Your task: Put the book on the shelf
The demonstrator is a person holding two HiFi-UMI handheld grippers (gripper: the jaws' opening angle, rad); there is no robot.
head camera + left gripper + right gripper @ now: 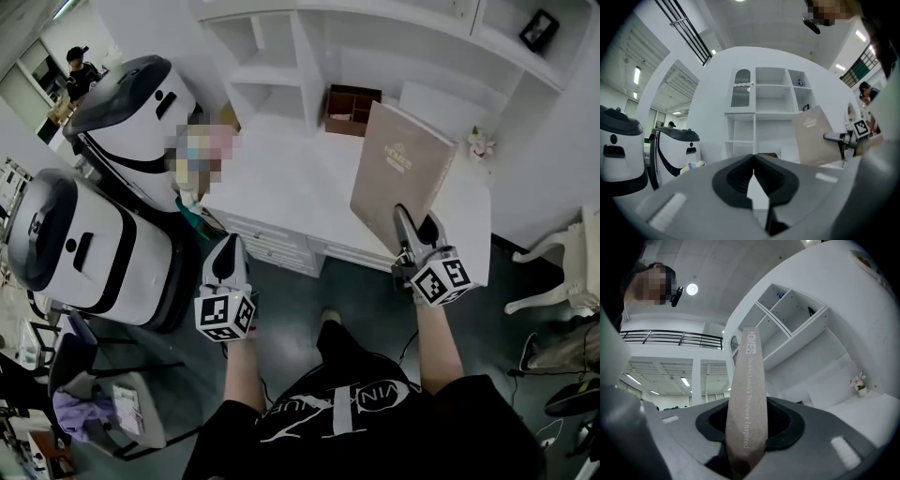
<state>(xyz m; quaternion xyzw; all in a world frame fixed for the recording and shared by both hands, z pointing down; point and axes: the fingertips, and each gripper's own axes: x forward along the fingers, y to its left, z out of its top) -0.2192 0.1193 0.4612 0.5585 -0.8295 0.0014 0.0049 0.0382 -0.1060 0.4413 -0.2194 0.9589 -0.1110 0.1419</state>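
Observation:
A tan hardcover book (403, 169) stands upright over the white desk's front right part, held by its lower edge in my right gripper (412, 230), which is shut on it. In the right gripper view the book's spine (746, 394) rises between the jaws of the right gripper (747, 430). The white shelf unit (281, 56) stands at the back of the desk, with open compartments (792, 319). My left gripper (226, 258) hangs in front of the desk's left corner, its jaws together and empty. In its own view the left gripper (753, 161) faces the shelf (773, 98), with the book (813, 136) at the right.
A brown open box (352, 110) sits at the back of the desk (281, 187). A small flower pot (481, 142) stands at the right. Two large white machines (131, 112) (84, 244) crowd the left side. A white chair (567, 272) stands at the right.

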